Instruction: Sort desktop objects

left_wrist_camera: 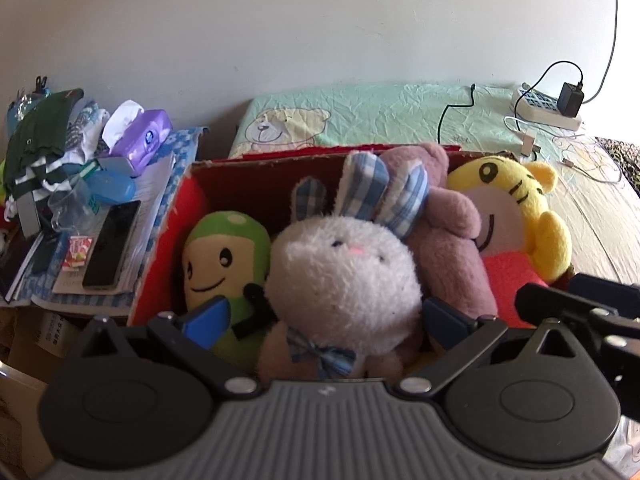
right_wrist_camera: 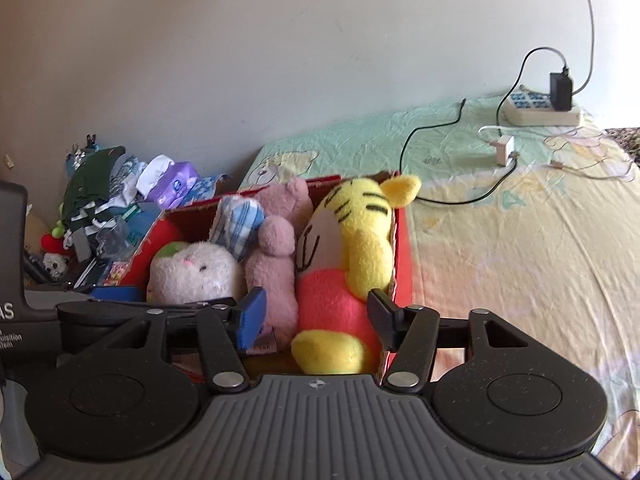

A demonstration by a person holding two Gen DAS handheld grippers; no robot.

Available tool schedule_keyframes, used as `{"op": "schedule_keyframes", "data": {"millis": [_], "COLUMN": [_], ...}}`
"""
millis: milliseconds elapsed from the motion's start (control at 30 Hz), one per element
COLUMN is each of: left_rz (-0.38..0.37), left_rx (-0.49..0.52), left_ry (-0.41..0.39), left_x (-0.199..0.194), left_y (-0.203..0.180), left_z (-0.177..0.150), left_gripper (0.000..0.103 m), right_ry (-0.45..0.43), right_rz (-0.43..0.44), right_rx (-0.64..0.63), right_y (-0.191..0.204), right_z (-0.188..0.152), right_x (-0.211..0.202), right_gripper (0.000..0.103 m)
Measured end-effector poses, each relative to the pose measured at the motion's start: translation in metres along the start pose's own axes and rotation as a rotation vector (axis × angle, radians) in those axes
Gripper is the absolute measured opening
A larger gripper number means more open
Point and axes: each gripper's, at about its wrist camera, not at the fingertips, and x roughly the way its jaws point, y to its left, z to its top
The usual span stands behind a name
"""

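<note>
While our left gripper (left_wrist_camera: 324,312) spreads its jaws wide around the bunny (left_wrist_camera: 344,280), our right gripper (right_wrist_camera: 316,320) gapes at the tiger (right_wrist_camera: 352,248); neither grips. Both toys sit in the red box (right_wrist_camera: 402,256) beside a pink bear (left_wrist_camera: 448,240) and green doll (left_wrist_camera: 224,256). Left lies clutter with tissues (left_wrist_camera: 140,136); beyond, a bedsheet (right_wrist_camera: 520,216), power strip (right_wrist_camera: 540,112) and wall (left_wrist_camera: 320,20).

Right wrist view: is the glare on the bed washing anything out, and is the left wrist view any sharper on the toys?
Right wrist view: sunlight bleaches the bedsheet at right, fading its print; the tiger plush stays readable. Left wrist view: evenly lit, the white rabbit is fairly sharp, though fisheye bends the red box and the edges blur.
</note>
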Motion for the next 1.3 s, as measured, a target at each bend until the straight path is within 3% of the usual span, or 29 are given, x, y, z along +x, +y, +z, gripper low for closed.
{"op": "schedule_keyframes", "data": {"millis": [167,467,867,1300], "left_rz": [0.015,-0.018,-0.048,-0.006], "left_rx": [0.042,0.070,0.069,0.049], "left_ry": [-0.014,0.004,-0.038,-0.057], "left_x": [-0.004,0.000,-0.009,-0.022], "left_y": [0.000,0.009,0.021,0.023], "left_z": [0.007,0.011,0.008,0.003], "left_gripper": [0.102,0.102,0.102,0.102], "right_ry": [-0.016,-0.009,0.011,0.025], "right_rz": [-0.113,-0.249,-0.279,-0.268], "right_rx": [-0.002,0.024,0.039,0.023], "right_y": [0.008,0.020,0.028,0.031], "right_z": [0.006,0.013,0.017,0.013], "right_x": [-0.005,0.001,0.009,0.008], "right_gripper": [0.077,0.082,0.082,0.082]}}
